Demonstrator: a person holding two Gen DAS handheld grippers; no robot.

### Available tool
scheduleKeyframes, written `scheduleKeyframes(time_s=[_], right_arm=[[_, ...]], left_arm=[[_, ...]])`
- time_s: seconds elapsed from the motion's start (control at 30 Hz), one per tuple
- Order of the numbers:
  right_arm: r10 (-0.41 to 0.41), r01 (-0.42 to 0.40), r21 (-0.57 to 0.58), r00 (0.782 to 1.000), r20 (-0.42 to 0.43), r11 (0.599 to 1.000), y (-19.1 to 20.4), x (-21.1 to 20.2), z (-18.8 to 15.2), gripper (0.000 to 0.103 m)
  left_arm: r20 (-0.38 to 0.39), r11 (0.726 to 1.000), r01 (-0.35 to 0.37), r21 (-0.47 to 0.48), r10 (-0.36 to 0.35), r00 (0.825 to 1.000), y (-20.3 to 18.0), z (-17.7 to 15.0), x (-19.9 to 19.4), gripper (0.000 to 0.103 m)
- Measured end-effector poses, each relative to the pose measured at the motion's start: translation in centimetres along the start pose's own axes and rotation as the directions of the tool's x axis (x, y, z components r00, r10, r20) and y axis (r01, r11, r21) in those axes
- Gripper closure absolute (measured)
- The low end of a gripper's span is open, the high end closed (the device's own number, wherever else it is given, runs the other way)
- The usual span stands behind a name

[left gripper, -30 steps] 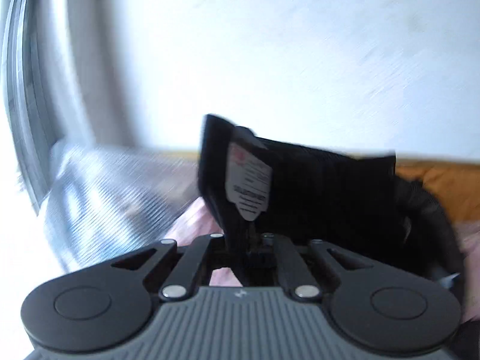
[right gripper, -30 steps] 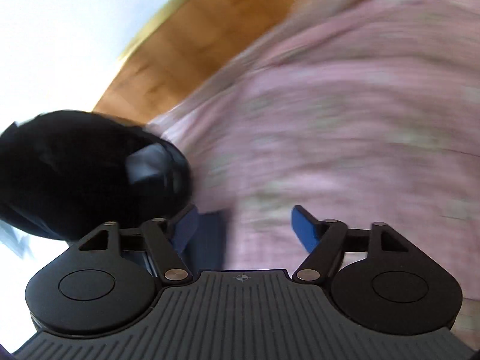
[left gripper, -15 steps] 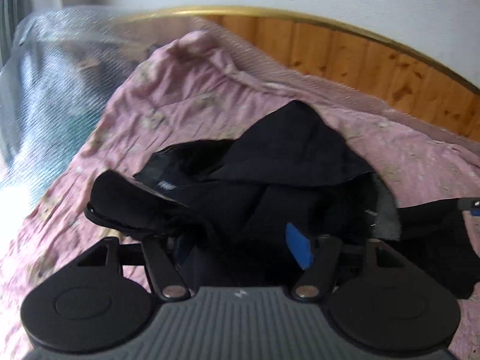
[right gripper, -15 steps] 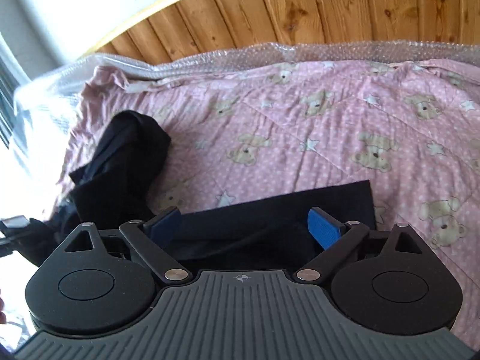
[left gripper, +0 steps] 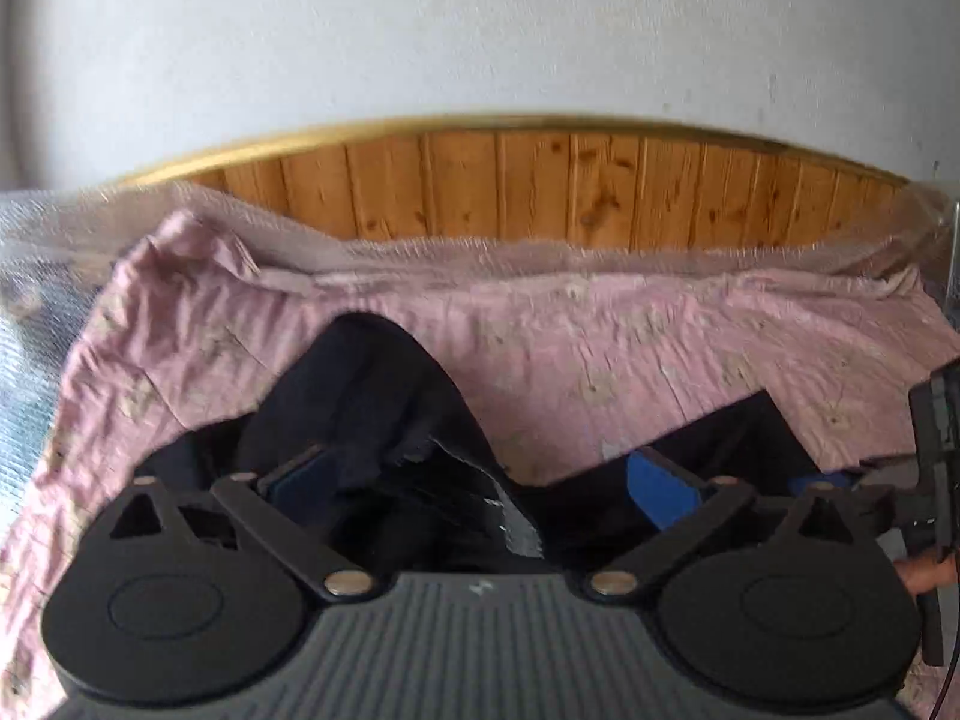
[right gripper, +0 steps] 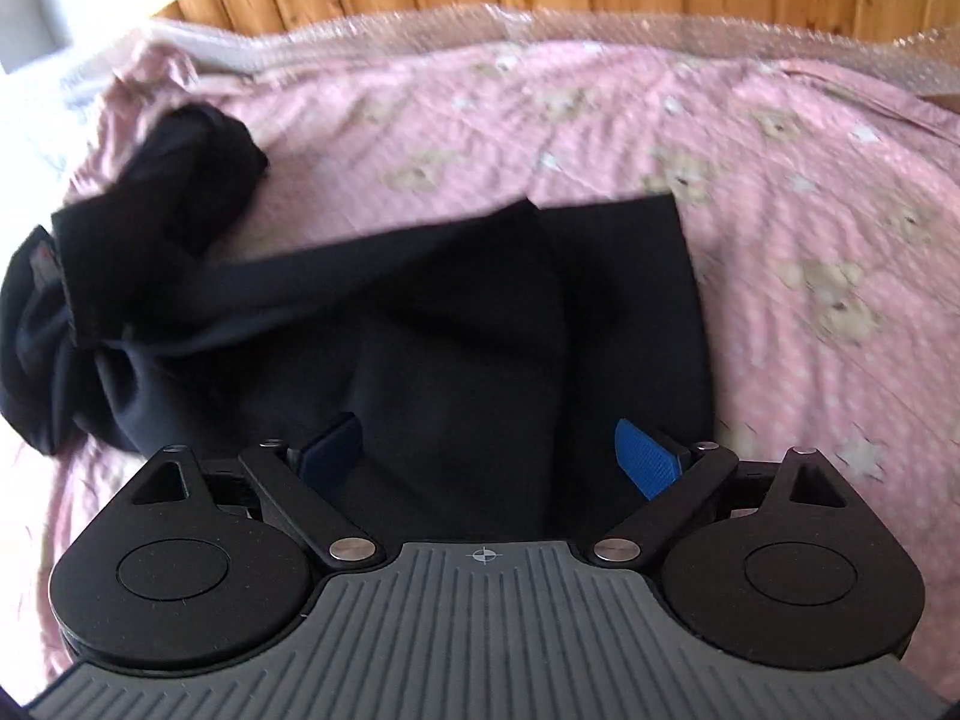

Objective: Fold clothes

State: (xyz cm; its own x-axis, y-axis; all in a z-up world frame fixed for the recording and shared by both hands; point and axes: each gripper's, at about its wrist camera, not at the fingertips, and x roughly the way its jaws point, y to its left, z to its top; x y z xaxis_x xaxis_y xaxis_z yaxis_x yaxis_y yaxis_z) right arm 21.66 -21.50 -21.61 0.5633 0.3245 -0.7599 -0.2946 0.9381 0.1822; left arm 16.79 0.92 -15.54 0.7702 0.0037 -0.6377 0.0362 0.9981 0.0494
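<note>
Left wrist view. My left tool [left gripper: 480,480]: jaws spread wide, having just been opening; black cloth lies between the blue pads, neither pad pressing on it. Black garment [left gripper: 372,396]: crumpled heap on the bed, rising from my tool toward 11 o'clock, with a pale grey patch at its near edge. A flatter black panel runs off toward 2 o'clock. Pink bedspread [left gripper: 600,336]: wrinkled, covers the bed from 9 to 3 o'clock. Wooden headboard [left gripper: 540,186]: at 12 o'clock, brass-coloured rim, white wall above. Right tool partly visible at 3 o'clock, low over the same cloth.

Right wrist view. My right tool [right gripper: 489,459]: jaws wide, hardly changed in the last instant; the flat black panel lies under and between the pads, not gripped. Black garment [right gripper: 480,312]: smooth section from centre toward 1 o'clock, bunched end at 9 to 10 o'clock. Pink bedspread [right gripper: 780,240]: bear-and-star print, from 12 to 4 o'clock. Clear bubble wrap [right gripper: 600,24]: along the headboard at 12 o'clock.
</note>
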Motion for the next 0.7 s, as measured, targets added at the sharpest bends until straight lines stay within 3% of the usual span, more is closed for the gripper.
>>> scheduleKeyframes(time_s=[0.03, 0.07, 0.1, 0.13, 0.17, 0.2, 0.27, 0.33, 0.47, 0.5, 0.57, 0.63, 0.7], right_arm=[[0.003, -0.003, -0.013, 1.000, -0.003, 1.000, 0.4, 0.6, 0.3, 0.012], [0.002, -0.003, -0.032, 1.000, -0.017, 0.999, 0.8, 1.4, 0.5, 0.029], [-0.008, 0.007, -0.046, 1.000, -0.019, 0.999, 1.2, 1.8, 0.7, 0.039], [-0.024, 0.023, -0.059, 1.000, -0.014, 0.998, 1.5, 2.0, 0.9, 0.065], [-0.016, 0.015, -0.058, 1.000, -0.015, 0.998, 1.5, 2.0, 1.1, 0.099], [-0.006, 0.006, -0.045, 1.000, 0.005, 0.999, 1.1, 1.0, 1.6, 0.098], [-0.010, 0.011, -0.014, 0.997, 0.080, 1.000, -0.1, -1.9, 2.6, 0.099], [-0.023, 0.020, 0.019, 0.986, 0.166, 1.000, -1.6, -5.5, 3.8, 0.099], [-0.135, 0.111, 0.085, 0.922, 0.364, 0.990, -7.1, -17.2, 6.1, 0.099], [-0.179, 0.152, 0.098, 0.900, 0.397, 0.983, -8.8, -20.1, 6.1, 0.099], [-0.305, 0.269, 0.143, 0.862, 0.405, 0.952, -12.8, -24.9, 4.9, 0.099], [-0.440, 0.400, 0.187, 0.833, 0.336, 0.898, -16.9, -27.0, 2.6, 0.099], [-0.524, 0.486, 0.216, 0.832, 0.183, 0.847, -21.3, -26.2, -1.2, 0.098]], left_arm=[[-0.021, 1.000, -0.013, 0.014, 0.013, 1.000, -0.6, -0.1, 2.3, 0.000], [-0.043, 0.999, -0.028, 0.031, 0.029, 0.999, -1.1, -0.1, 4.7, 0.001], [-0.071, 0.996, -0.055, 0.065, 0.060, 0.996, -1.4, 0.1, 7.0, 0.024], [-0.096, 0.992, -0.088, 0.096, 0.097, 0.991, -1.3, 0.6, 9.0, 0.051], [-0.109, 0.987, -0.112, 0.111, 0.125, 0.986, -1.0, 1.3, 10.4, 0.096], [-0.073, 0.993, -0.101, 0.054, 0.105, 0.992, 0.5, 2.9, 9.6, 0.101], [0.008, 0.996, -0.074, -0.058, 0.075, 0.997, 3.6, 6.2, 7.5, 0.101], [0.136, 0.982, -0.041, -0.183, 0.067, 0.989, 8.2, 10.3, 1.5, 0.101], [0.323, 0.921, 0.015, -0.388, 0.121, 0.939, 18.2, 17.2, -9.3, 0.101], [0.328, 0.904, -0.002, -0.428, 0.157, 0.932, 20.3, 18.1, -10.5, 0.101], [0.296, 0.880, -0.033, -0.475, 0.195, 0.935, 23.3, 18.8, -10.4, 0.101], [0.178, 0.851, -0.076, -0.520, 0.195, 0.964, 24.8, 18.4, -6.9, 0.101], [0.010, 0.835, -0.133, -0.534, 0.164, 0.986, 25.0, 15.6, -1.2, 0.100]])
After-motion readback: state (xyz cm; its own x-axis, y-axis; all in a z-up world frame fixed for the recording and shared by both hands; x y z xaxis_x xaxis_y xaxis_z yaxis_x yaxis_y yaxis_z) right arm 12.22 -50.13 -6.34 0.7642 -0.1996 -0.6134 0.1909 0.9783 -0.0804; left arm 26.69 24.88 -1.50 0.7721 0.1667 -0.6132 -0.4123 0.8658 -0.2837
